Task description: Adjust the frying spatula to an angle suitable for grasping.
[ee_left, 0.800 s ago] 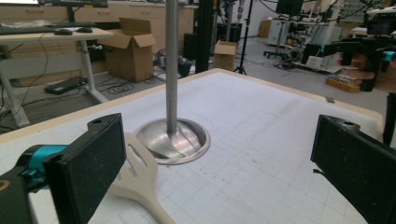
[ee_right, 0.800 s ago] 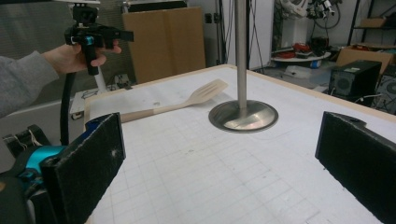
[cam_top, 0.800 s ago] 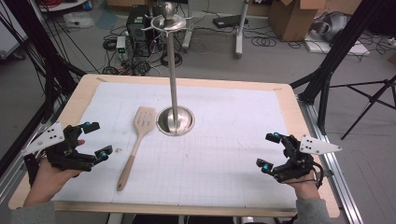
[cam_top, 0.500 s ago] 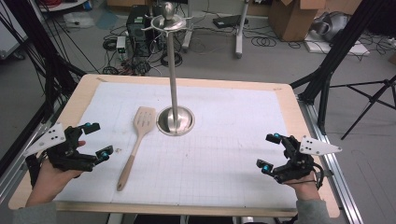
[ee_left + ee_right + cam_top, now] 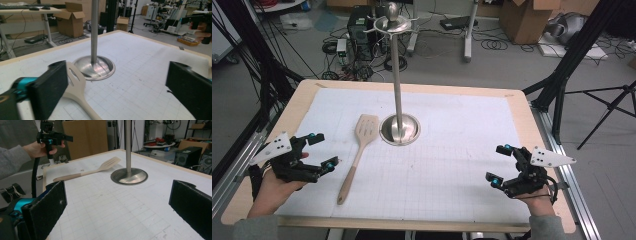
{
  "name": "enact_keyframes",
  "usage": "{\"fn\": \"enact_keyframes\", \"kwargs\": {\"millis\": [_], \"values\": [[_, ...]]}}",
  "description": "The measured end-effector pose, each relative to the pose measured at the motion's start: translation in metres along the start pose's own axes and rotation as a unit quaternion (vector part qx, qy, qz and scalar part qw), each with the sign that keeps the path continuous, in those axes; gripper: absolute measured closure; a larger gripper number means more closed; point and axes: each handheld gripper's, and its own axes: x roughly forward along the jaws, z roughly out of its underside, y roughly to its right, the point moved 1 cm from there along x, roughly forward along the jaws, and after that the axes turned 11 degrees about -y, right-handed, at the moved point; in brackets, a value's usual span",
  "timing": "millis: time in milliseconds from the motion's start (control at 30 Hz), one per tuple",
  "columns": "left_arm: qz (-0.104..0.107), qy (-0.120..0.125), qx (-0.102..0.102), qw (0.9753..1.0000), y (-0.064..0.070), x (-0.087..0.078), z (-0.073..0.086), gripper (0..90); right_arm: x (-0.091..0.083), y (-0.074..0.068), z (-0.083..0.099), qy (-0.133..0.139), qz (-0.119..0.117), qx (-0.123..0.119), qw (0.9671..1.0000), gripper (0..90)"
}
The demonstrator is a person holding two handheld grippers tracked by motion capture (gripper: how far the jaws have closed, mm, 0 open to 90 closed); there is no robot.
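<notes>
A wooden slotted spatula (image 5: pixel 357 152) lies on the white gridded mat, handle toward the near edge, just left of a metal stand's round base (image 5: pixel 400 129). My left gripper (image 5: pixel 324 150) hovers open a short way left of the spatula's handle; in the left gripper view the spatula's head (image 5: pixel 76 85) shows beside the left jaw, with the base (image 5: pixel 100 67) beyond. My right gripper (image 5: pixel 497 164) stays open near the table's right front, nothing between its jaws. From there the spatula (image 5: pixel 95 171) and base (image 5: pixel 129 176) lie well ahead.
The stand's tall pole (image 5: pixel 397 75) rises from mid-table and carries hooks at its top. The table's wooden rim (image 5: pixel 412 87) frames the mat. Cardboard boxes (image 5: pixel 524 17), cables and tripod legs sit on the floor beyond. Free mat lies between the two grippers.
My left gripper has edged slightly right, toward the spatula. The right gripper and the spatula have not moved.
</notes>
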Motion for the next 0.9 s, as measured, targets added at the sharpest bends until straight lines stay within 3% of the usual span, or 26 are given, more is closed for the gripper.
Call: {"fn": "enact_keyframes", "kwargs": {"millis": [600,733,900], "values": [[-0.006,-0.059,-0.013,0.9982,-0.004,0.018,0.013,57.5,0.0,0.0,0.003,-0.01,-0.002,0.003,0.9999,0.4],[-0.005,-0.077,-0.003,0.997,-0.003,0.026,0.016,75.1,-0.003,-0.001,0.005,-0.015,-0.001,0.006,0.9999,0.4],[-0.007,-0.084,0.008,0.9964,-0.003,0.03,0.018,84.9,-0.004,-0.001,0.007,-0.013,0.002,0.003,0.9999,0.4]]}}
